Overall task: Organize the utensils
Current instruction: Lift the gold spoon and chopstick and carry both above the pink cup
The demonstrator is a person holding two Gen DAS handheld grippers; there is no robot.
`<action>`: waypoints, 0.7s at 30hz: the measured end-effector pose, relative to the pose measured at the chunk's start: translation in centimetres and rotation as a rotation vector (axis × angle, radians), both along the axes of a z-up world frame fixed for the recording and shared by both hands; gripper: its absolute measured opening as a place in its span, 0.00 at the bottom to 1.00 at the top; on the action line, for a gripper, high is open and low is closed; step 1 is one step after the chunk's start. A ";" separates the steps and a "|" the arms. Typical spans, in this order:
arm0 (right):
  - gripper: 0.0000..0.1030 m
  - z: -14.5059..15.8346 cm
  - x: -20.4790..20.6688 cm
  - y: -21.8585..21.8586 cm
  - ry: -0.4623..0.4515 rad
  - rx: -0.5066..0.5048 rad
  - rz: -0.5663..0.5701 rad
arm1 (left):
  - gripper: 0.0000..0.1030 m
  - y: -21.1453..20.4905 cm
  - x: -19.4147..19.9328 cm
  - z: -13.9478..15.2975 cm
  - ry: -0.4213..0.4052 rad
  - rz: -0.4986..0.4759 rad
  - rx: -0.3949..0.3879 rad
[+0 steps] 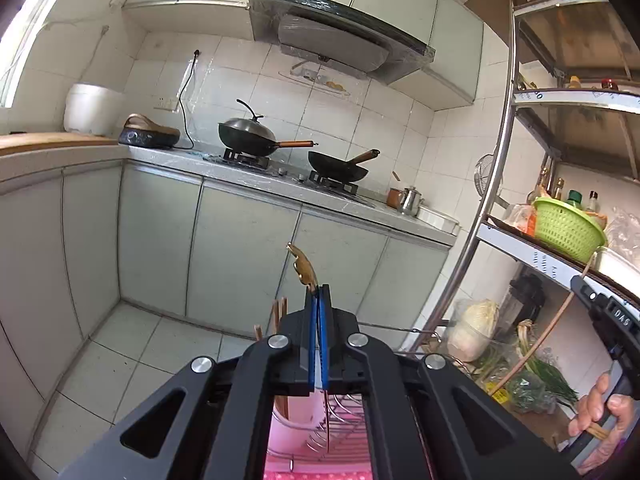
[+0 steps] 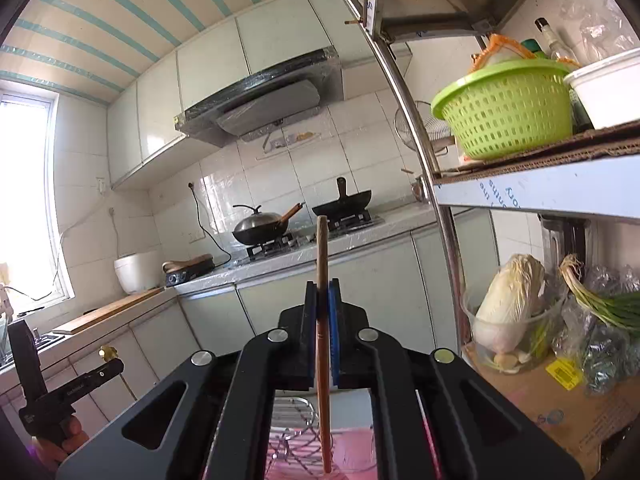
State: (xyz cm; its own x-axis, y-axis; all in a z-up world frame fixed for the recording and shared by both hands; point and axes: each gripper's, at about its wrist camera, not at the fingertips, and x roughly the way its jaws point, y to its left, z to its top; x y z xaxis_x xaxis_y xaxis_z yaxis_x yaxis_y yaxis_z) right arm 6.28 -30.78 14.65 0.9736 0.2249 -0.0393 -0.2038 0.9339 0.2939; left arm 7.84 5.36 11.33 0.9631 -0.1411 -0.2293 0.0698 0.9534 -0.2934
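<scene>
The left tongs (image 1: 319, 294) are pressed together on a thin gold utensil (image 1: 304, 268), whose ornate gold end sticks up past the blue pads toward 12 o'clock while its thin shaft hangs down behind the tongs over a wire rack (image 1: 340, 412) on a pink surface. Just beside the tongs at 9 o'clock, the tips of several brown chopsticks (image 1: 276, 316) stand upright. The right tongs (image 2: 323, 296) are pinching a long wooden stick-like utensil (image 2: 322, 256), which stands nearly upright between the pads, its top reaching toward 12 o'clock and its lower end hanging down over the same wire rack. In the left wrist view the right tongs and the hand (image 1: 600, 412) gripping their handle show at 4 o'clock, with the wooden utensil curving up from them; in the right wrist view the left tongs show at 8 o'clock with the gold end at their tip. Well beyond both, the counter (image 1: 256, 178) carries a lidded wok (image 1: 248, 132) and an open wok (image 1: 340, 168) on the stove burners, with a white rice cooker (image 1: 92, 110) at 10 o'clock in the left wrist view. A metal shelf unit (image 2: 540, 188) at 3 o'clock holds a green basket (image 2: 504, 116), and a cabbage (image 2: 512, 304) sits on the level below.
</scene>
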 end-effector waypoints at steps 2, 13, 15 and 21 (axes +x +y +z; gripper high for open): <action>0.06 0.2 0.4 0.1 -0.008 -0.007 -0.005 | 0.01 -0.4 0.7 -0.1 -0.014 0.018 0.016; 0.06 -1.7 3.8 0.1 0.045 -0.036 -0.025 | 0.01 -2.2 4.2 -3.6 -0.035 0.098 0.099; 0.06 -2.2 4.1 0.3 0.058 -0.049 -0.025 | 0.01 -2.5 4.4 -4.3 -0.041 0.094 0.105; 0.06 -3.7 4.5 0.6 0.106 -0.055 -0.008 | 0.01 -3.2 3.8 -5.7 -0.040 0.071 0.115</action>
